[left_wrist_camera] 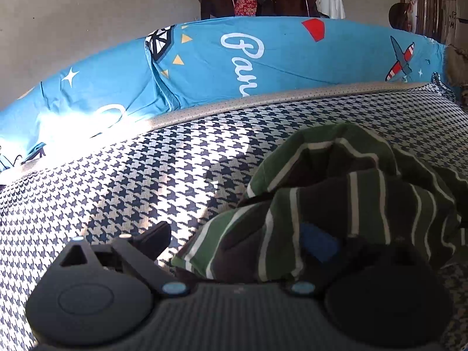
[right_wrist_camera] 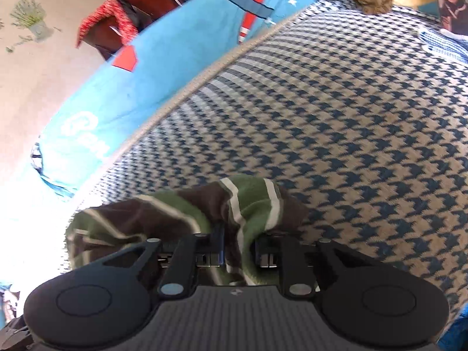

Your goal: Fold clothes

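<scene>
Two hand-held grippers on one crumpled green-and-brown striped cotton garment (right_wrist_camera: 181, 213); right (right_wrist_camera: 238, 251) clamps a bunch to lift; left (left_wrist_camera: 242, 242) spread wide, fabric draped over one finger.

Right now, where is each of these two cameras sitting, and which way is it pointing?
Left wrist: rides on the left gripper, low over the houndstooth cover, facing the blue sheet; its own jaws show wide apart, the striped garment draped between them.
Right wrist: rides on the right gripper, tilted, looking across the same cover; its jaws pinch the garment.
Shared: garment, cover, blue sheet.
</scene>
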The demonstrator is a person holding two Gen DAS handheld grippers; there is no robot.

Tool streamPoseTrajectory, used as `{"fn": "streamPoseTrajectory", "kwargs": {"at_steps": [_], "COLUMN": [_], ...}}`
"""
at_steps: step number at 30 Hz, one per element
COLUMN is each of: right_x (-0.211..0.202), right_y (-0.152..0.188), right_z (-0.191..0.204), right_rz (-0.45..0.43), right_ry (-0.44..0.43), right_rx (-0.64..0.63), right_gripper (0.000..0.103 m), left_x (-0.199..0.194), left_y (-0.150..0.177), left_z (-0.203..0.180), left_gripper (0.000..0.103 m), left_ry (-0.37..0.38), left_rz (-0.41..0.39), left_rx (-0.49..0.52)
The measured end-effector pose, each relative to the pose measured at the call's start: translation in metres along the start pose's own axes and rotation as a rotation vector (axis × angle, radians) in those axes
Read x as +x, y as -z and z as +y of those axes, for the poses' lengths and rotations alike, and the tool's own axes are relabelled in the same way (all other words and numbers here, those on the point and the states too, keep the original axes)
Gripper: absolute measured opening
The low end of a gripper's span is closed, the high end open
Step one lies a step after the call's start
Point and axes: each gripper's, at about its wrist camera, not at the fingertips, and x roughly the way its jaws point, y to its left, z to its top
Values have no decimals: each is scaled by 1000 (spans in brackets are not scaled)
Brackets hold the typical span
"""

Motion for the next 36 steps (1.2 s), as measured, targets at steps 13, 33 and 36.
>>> {"fn": "streamPoseTrajectory", "kwargs": {"at_steps": [13,33,36], "right_x": [-9,2,3], "right_y": [33,141,151], "right_z": [83,141,144], "right_rz": [-42,142,161], "right_ry": [-352,-461,-463], "right_rx": [-329,-754,-798], "right_gripper": [17,16,16], "left_x": [-11,-30,-34], "left_y": [-9,-16,-15], "left_z": [18,39,33], "left_gripper": [103,103,103], "left_ry": [1,152,196], "left_rz": [-40,-88,-92], "left_rx": [-70,-123,-84]}}
